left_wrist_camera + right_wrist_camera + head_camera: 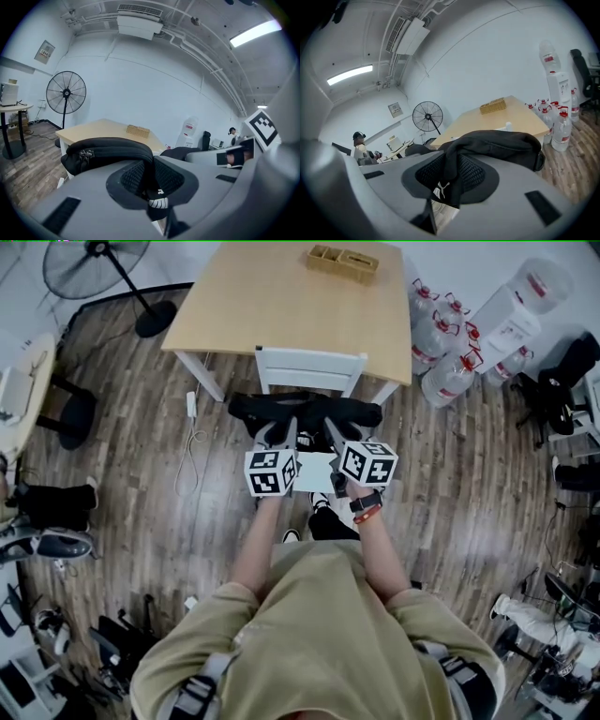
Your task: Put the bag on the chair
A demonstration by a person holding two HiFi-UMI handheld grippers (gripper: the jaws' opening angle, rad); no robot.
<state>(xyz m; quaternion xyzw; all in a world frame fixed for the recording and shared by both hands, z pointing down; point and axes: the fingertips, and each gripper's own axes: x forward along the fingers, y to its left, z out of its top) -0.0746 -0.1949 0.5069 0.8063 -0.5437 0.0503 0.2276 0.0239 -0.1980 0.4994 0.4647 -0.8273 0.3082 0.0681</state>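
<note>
A black bag point(305, 412) hangs between my two grippers, right in front of the white chair point(309, 367) tucked at the wooden table point(281, 296). My left gripper point(283, 432) is shut on a black strap of the bag point(149, 176), with the bag's body point(103, 150) bulging beyond the jaws. On the other side my right gripper point(330, 432) is shut on the second strap point(450, 180), and the bag point(501, 143) stretches past it. The chair seat is hidden under the bag and grippers in the head view.
A wicker box point(342, 261) lies on the table. Several water bottles point(450, 334) stand right of the table, and a standing fan point(103, 268) is at the far left. A white cable point(192, 442) lies on the wood floor. Chairs and gear crowd both sides.
</note>
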